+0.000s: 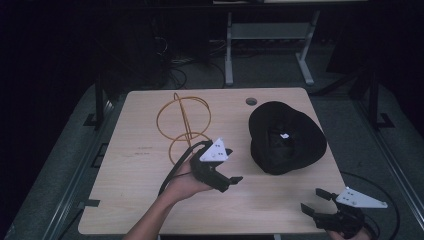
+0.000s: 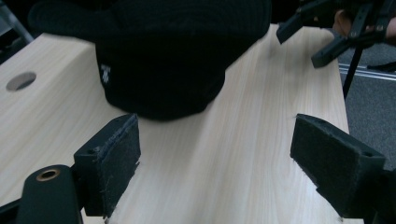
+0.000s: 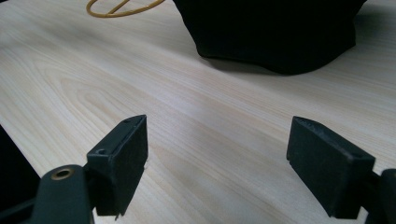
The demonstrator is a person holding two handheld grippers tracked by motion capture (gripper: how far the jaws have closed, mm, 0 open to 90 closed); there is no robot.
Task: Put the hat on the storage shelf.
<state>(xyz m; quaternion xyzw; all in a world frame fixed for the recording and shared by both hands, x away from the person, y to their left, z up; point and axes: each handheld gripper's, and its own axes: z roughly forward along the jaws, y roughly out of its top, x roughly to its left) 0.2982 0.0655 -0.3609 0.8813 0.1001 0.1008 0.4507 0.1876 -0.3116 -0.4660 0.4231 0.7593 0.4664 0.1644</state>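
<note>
A black fabric hat [image 1: 295,145] with a small white mark lies on the right half of the light wooden table [image 1: 135,170]. A gold wire stand of linked rings [image 1: 184,122] sits left of it. My left gripper [image 1: 230,182], held in a hand, hovers just left of the hat's near edge and is open and empty. In the left gripper view the open left gripper [image 2: 215,154] points at the hat [image 2: 163,56]. My right gripper [image 1: 312,200] is open near the table's front right corner. In the right gripper view the right gripper [image 3: 217,154] faces the hat [image 3: 271,32] over bare wood.
A round cable hole [image 1: 251,101] is near the table's far edge. A gold ring [image 3: 121,7] shows at the top left of the right gripper view. Dark floor, cables and a grey desk frame [image 1: 265,35] lie beyond the table. The right gripper [image 2: 336,28] shows far off in the left gripper view.
</note>
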